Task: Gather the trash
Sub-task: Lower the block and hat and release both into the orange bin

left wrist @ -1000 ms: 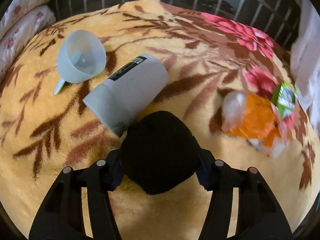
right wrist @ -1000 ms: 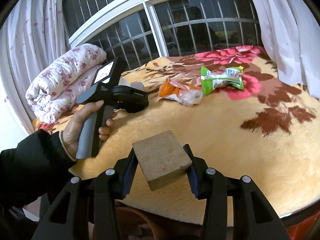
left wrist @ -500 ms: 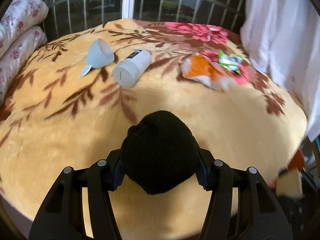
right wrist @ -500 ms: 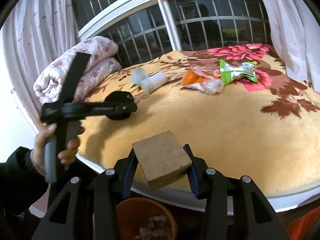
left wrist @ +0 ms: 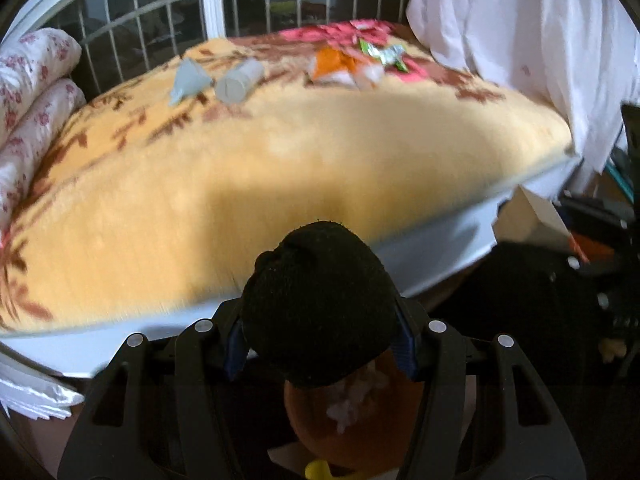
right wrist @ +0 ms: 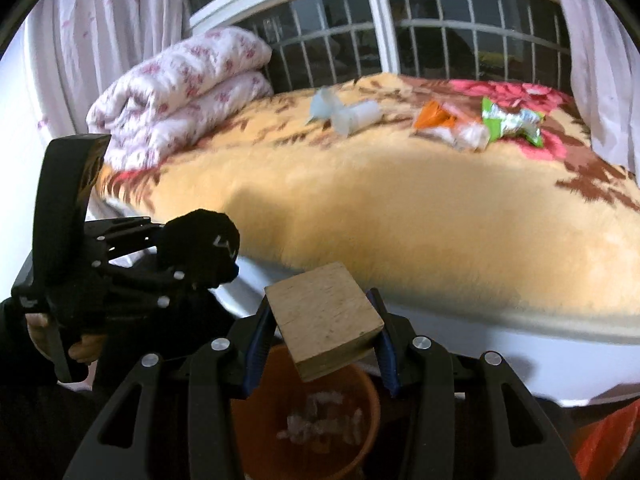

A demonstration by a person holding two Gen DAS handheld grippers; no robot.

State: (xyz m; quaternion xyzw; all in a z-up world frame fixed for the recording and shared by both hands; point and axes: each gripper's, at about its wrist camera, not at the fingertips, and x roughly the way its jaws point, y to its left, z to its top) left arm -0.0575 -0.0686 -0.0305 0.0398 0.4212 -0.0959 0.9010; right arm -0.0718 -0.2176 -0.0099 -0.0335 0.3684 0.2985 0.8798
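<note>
My left gripper [left wrist: 320,344] is shut on a black fuzzy ball [left wrist: 320,304], held past the bed's near edge above an orange-brown bin [left wrist: 352,420] with pale scraps inside. My right gripper [right wrist: 320,344] is shut on a wooden block [right wrist: 324,326], also over the bin [right wrist: 320,456]. The right wrist view shows the left gripper [right wrist: 228,256] with the black ball [right wrist: 204,236] at the left, held by a hand [right wrist: 80,348]. Farther back on the bed lie a clear funnel [left wrist: 188,78], a white cylinder [left wrist: 238,80], an orange wrapper [left wrist: 340,66] and a green wrapper [left wrist: 384,54].
The bed has a yellow floral blanket [left wrist: 240,180] and a white frame edge [left wrist: 420,256]. A folded floral quilt [right wrist: 180,96] lies at the bed's left end. Barred windows and white curtains [left wrist: 520,40] stand behind. Dark clutter [left wrist: 560,280] sits at the right on the floor.
Both grippers have drawn back from the bed's middle to past its near edge, over the bin. The black ball and the wooden block stay gripped.
</note>
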